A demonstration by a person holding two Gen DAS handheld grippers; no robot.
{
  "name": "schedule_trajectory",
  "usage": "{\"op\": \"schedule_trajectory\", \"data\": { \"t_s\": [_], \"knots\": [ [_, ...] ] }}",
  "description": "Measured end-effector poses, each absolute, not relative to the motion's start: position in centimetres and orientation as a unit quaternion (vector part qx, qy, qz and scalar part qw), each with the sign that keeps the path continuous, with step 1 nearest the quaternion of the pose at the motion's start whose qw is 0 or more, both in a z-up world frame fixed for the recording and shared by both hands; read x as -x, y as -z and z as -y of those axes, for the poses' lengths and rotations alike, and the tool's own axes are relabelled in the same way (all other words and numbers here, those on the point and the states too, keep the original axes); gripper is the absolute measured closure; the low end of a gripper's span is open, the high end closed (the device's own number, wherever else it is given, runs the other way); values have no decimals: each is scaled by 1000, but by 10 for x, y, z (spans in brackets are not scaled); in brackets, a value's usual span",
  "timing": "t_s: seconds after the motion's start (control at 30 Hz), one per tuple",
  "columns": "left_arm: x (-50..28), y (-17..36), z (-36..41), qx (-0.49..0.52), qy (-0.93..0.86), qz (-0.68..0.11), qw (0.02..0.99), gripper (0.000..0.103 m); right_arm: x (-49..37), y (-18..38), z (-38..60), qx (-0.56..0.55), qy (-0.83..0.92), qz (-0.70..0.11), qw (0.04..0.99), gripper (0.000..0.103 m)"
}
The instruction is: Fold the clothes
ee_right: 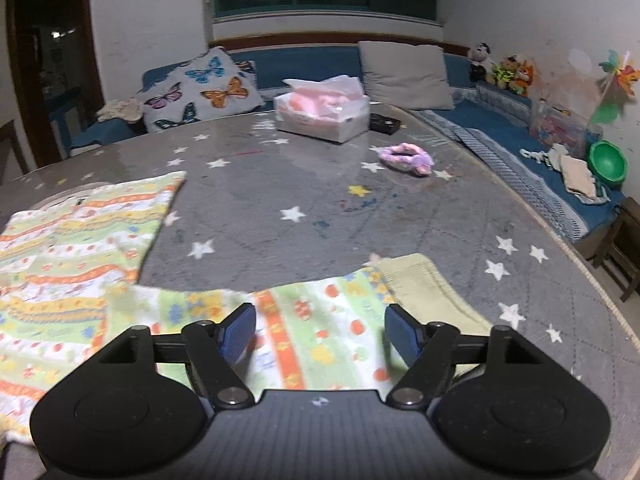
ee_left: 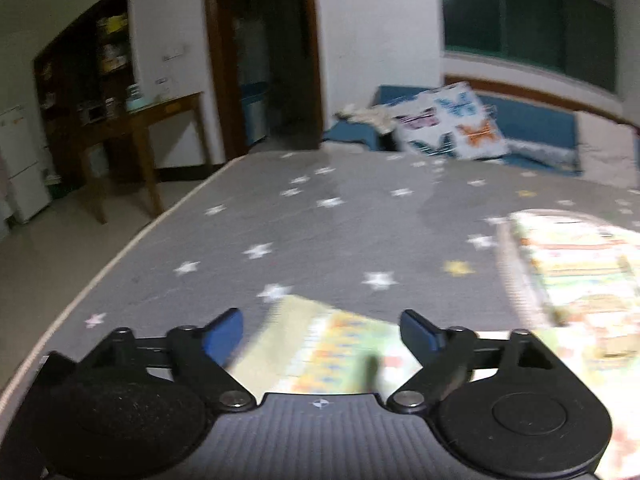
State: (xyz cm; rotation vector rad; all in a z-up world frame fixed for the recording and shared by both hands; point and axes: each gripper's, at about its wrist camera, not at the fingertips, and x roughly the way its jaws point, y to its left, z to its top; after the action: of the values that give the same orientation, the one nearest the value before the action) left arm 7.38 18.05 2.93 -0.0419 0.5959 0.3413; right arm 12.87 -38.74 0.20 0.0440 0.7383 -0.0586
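A small patterned garment point(ee_right: 80, 248) in green, orange and yellow stripes lies spread on the grey star-print table point(ee_right: 320, 200). Its right sleeve with a pale yellow cuff point(ee_right: 420, 284) stretches out under my right gripper point(ee_right: 322, 334), which is open above the cloth. In the left wrist view the other sleeve point(ee_left: 320, 344) lies under my open left gripper point(ee_left: 322, 332), and the garment's body point(ee_left: 576, 268) sits blurred at the right. Neither gripper holds cloth.
A tissue box point(ee_right: 320, 114), a dark remote point(ee_right: 384, 123) and a purple scrunchie point(ee_right: 408, 158) lie on the far half of the table. Blue sofa with butterfly cushion point(ee_right: 200, 88) runs behind. A wooden desk point(ee_left: 140, 132) stands past the table's left edge point(ee_left: 120, 256).
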Motion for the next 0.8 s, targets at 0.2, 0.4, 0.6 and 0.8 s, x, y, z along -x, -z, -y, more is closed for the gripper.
{"op": "schedule_trajectory", "data": {
  "t_s": [0.2,0.4,0.6,0.8],
  "knots": [
    [-68,-34,-126,9,-86,-289,954,2,-109,-9,371,-3,-5,-354,935,19],
    [-70,-17,-77,-27,-41,-300,953,1,-93,-5,365,12,-21,-353,935,19],
    [-67,4,-59,-72,-36,-313,946,0,-79,7,364,38,-23,-361,932,19],
    [-61,7,-60,-71,-39,-313,946,0,-71,6,384,28,1,-362,932,18]
  ]
}}
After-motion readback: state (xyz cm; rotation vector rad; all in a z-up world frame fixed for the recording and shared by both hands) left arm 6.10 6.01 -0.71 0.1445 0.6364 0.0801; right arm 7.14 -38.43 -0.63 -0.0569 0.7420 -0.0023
